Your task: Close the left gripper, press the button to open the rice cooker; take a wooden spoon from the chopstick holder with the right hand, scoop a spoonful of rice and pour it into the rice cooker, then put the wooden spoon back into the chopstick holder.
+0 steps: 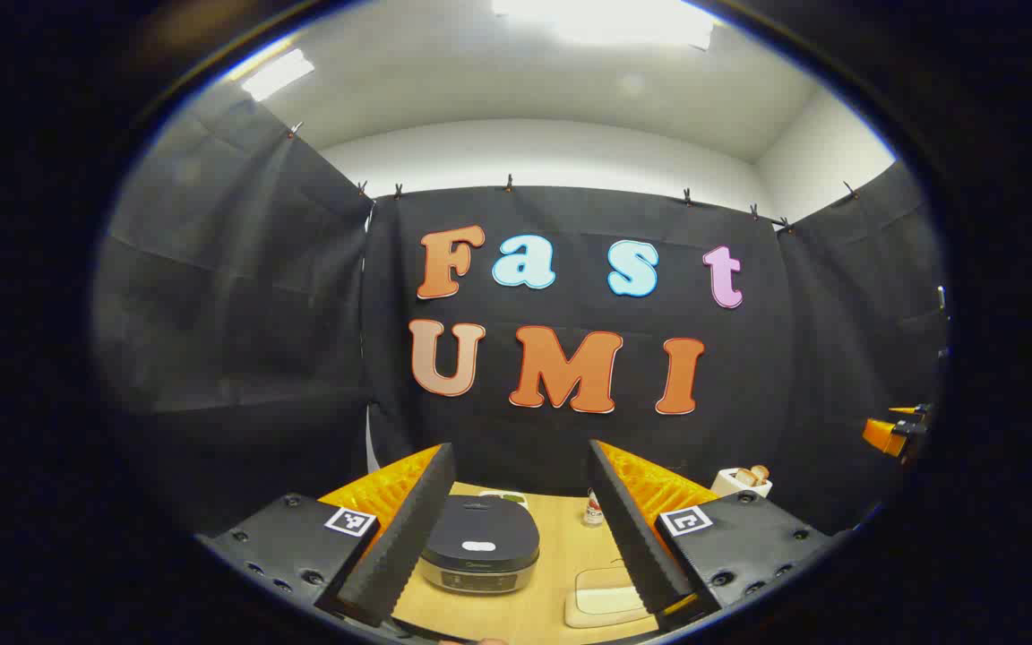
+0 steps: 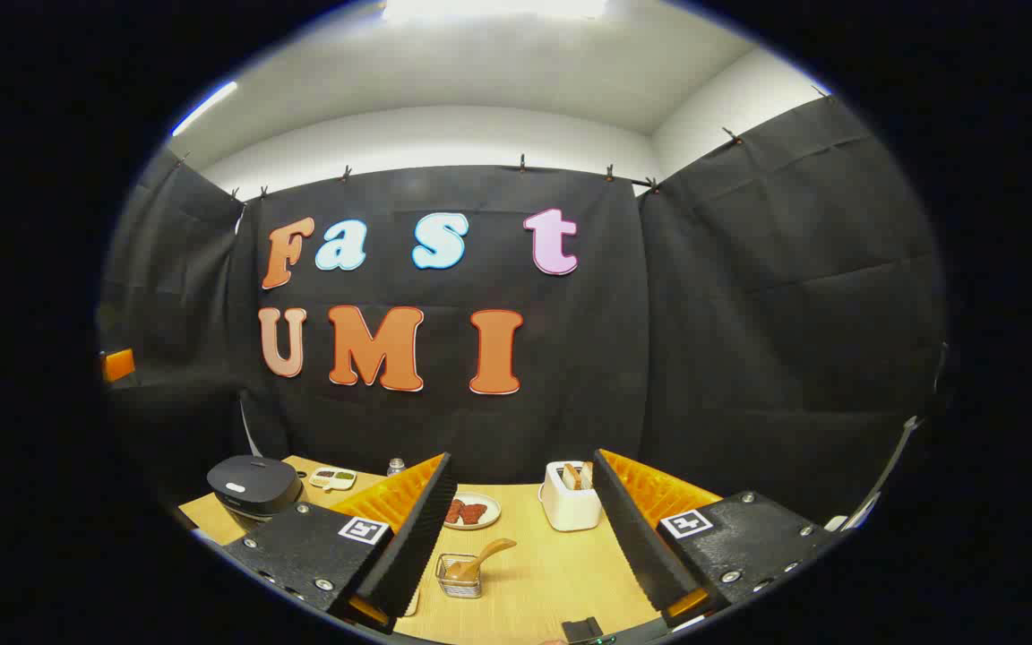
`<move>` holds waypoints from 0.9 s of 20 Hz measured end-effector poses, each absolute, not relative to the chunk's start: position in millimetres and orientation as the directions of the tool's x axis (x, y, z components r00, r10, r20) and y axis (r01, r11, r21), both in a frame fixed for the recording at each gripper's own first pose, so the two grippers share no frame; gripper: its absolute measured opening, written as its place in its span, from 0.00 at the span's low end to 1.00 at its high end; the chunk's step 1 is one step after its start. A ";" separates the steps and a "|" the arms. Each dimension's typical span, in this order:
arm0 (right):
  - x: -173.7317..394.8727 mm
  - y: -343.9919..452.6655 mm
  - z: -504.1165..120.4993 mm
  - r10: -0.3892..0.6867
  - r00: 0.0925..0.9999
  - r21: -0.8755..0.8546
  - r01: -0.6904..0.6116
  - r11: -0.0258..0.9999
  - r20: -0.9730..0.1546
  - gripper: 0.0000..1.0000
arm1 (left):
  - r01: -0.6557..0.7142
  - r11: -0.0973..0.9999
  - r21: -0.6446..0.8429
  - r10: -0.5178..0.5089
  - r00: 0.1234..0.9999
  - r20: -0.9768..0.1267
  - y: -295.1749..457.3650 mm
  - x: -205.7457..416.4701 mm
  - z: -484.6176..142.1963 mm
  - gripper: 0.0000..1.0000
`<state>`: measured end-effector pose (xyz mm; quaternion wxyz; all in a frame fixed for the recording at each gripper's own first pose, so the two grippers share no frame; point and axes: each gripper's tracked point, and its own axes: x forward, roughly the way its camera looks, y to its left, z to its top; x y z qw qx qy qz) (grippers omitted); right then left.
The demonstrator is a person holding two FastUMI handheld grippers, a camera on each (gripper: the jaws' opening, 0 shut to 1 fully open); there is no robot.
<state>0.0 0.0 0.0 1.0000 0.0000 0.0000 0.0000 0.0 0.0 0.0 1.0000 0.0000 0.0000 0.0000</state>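
The dark rice cooker [image 1: 480, 546] stands on the wooden table with its lid down and a pale button [image 1: 478, 546] on top. It sits low between the fingers of my left gripper [image 1: 518, 452], which is open, held above and short of it. In the right gripper view the cooker [image 2: 253, 484] is far left. A wooden spoon [image 2: 483, 555] leans in a small clear holder [image 2: 460, 576] on the table. My right gripper [image 2: 523, 457] is open and empty, above and short of the holder.
A white toaster [image 2: 570, 506] with bread and a plate of reddish pieces [image 2: 471, 511] stand behind the holder. A small dish [image 2: 332, 477] and a bottle [image 2: 396, 466] sit near the cooker. A pale board [image 1: 606, 596] lies right of the cooker.
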 end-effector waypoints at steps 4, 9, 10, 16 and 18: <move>22.7 -3.2 -13.3 0.051 0.998 0.012 -0.051 0.999 -0.038 0.95 | -0.069 0.997 0.026 0.069 0.997 -0.014 0.3 3.5 -6.1 0.99; 26.0 5.7 -14.2 0.015 0.999 0.051 -0.013 0.999 -0.031 0.94 | -0.063 0.994 0.085 0.065 0.998 -0.024 16.5 17.1 -6.3 0.98; 23.7 10.9 -12.4 0.009 1.000 0.062 -0.007 0.998 -0.026 0.94 | -0.047 0.996 0.076 0.049 0.999 -0.023 21.2 17.9 -3.7 0.99; 2.8 25.2 -15.1 -0.070 0.997 0.039 0.071 0.997 -0.022 0.95 | -0.024 0.997 0.069 0.026 0.999 -0.030 66.8 37.1 -6.0 0.98; -1.9 29.2 -16.0 -0.088 0.996 0.043 0.089 0.995 -0.027 0.94 | -0.019 0.998 0.065 0.022 0.999 -0.044 75.9 43.1 -10.6 0.98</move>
